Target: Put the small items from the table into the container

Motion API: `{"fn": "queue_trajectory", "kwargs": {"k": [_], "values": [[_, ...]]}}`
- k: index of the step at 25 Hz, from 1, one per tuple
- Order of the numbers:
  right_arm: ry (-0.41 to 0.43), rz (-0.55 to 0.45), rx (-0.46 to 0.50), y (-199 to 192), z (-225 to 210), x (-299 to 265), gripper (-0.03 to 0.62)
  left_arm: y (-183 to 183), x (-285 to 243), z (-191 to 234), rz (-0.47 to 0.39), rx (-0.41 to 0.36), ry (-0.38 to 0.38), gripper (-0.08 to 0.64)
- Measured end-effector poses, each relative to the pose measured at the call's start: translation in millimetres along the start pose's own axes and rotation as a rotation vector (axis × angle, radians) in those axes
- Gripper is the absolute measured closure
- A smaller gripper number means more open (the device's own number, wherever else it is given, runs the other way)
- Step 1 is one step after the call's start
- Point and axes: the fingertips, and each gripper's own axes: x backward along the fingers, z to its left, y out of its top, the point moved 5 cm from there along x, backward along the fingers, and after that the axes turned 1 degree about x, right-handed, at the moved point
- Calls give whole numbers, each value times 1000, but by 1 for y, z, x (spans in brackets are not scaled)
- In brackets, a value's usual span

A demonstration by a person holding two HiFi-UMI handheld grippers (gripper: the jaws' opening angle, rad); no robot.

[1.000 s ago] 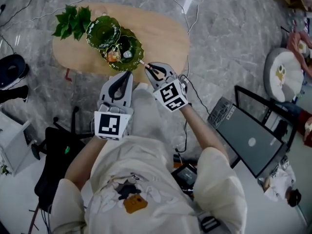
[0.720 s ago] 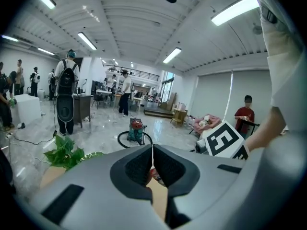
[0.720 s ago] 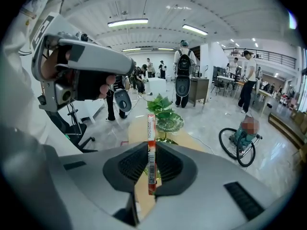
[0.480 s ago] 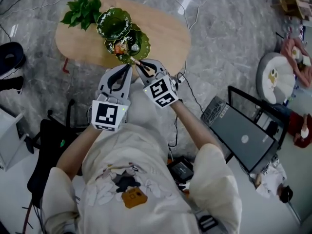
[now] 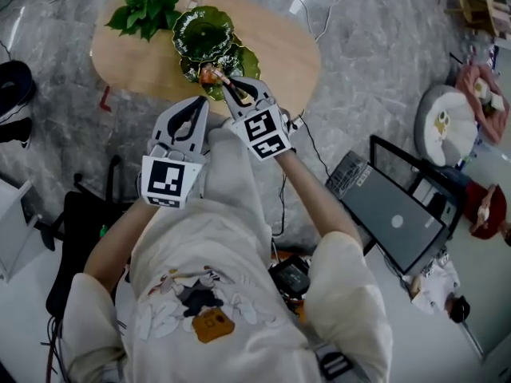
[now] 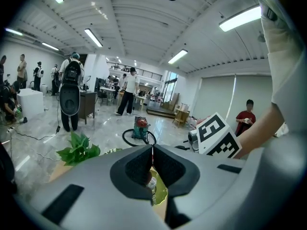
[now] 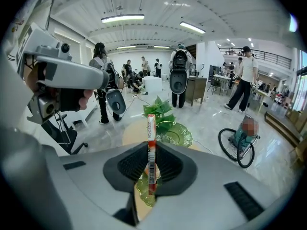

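Observation:
My right gripper [image 7: 151, 150] is shut on a flat red-and-white sachet [image 7: 151, 143], held upright and edge-on. In the head view the right gripper [image 5: 227, 87] hangs over the near rim of the nearer green leaf-shaped glass dish [image 5: 244, 57], with the sachet [image 5: 216, 76] sticking out over it. That dish holds small items, one orange. A second green dish [image 5: 204, 32] lies just beyond it. My left gripper [image 5: 200, 104] is beside the right one, short of the table's near edge. Its jaws [image 6: 152, 150] meet with nothing between them. The near dish [image 6: 159, 193] shows below them.
The dishes sit on an oval wooden table [image 5: 275, 50], with a green leafy plant [image 5: 148, 6] at its far left. Cables run over the marble floor. A black chair [image 5: 80, 238] is on my left, a dark case [image 5: 399, 218] on my right. People stand farther off in the hall.
Both grippers have moved forward toward the table. The right one has carried the sachet from short of the table's edge to over the near dish's rim. Both jaws stay as they were.

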Motion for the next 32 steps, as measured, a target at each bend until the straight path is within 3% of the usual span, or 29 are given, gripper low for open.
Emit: {"fn": "queue_trajectory", "kwargs": {"k": [11, 17, 32], "values": [[-51, 34, -33, 19, -19, -71, 545, -15, -16, 65, 9, 57, 8, 551], [-96, 24, -100, 24, -35, -106, 545, -25, -29, 100, 21, 80, 27, 551], [-189, 55, -144, 11, -61, -157, 545, -54, -44, 129, 48, 124, 12, 551]]}}
